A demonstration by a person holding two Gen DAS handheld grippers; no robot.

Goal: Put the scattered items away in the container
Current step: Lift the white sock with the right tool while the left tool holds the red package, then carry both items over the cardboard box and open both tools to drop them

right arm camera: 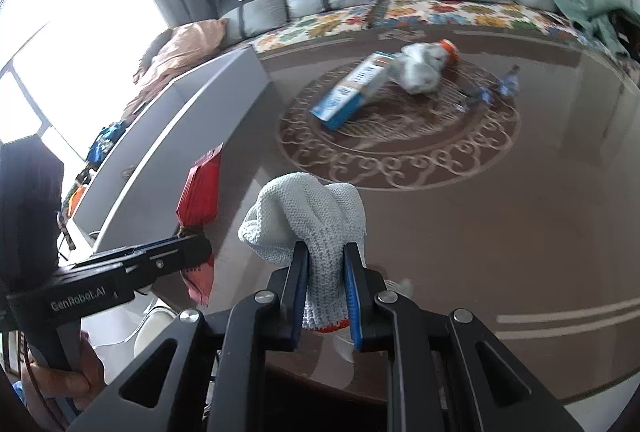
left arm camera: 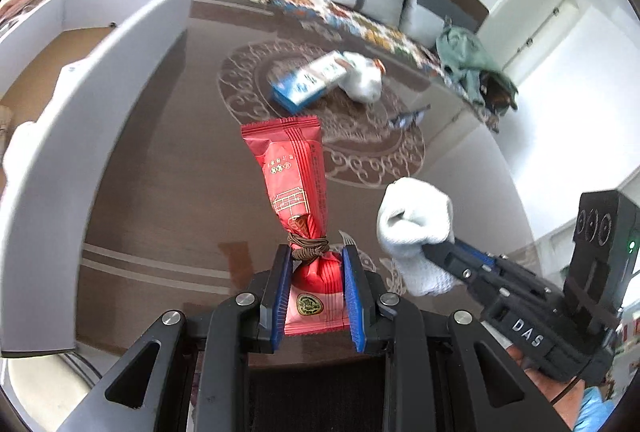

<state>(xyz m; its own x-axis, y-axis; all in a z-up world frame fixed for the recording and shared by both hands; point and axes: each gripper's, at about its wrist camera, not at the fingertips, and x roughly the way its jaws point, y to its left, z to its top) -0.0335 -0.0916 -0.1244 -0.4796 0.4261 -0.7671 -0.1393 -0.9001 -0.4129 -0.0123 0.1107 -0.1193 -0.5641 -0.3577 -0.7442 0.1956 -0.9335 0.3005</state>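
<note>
Lettering "DAS" marks right claw [left arm camera: 430, 252] gripping glove [left arm camera: 416, 228].

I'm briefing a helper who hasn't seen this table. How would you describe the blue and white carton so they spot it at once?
Find the round scroll pattern in the middle of the brown table. The blue and white carton lies flat on its far part, one end against a crumpled white bag. It is the only boxy, printed thing there.

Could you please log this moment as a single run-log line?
left gripper: shut on red snack packet | right gripper: shut on white glove | container: left | blue box: on table
</note>
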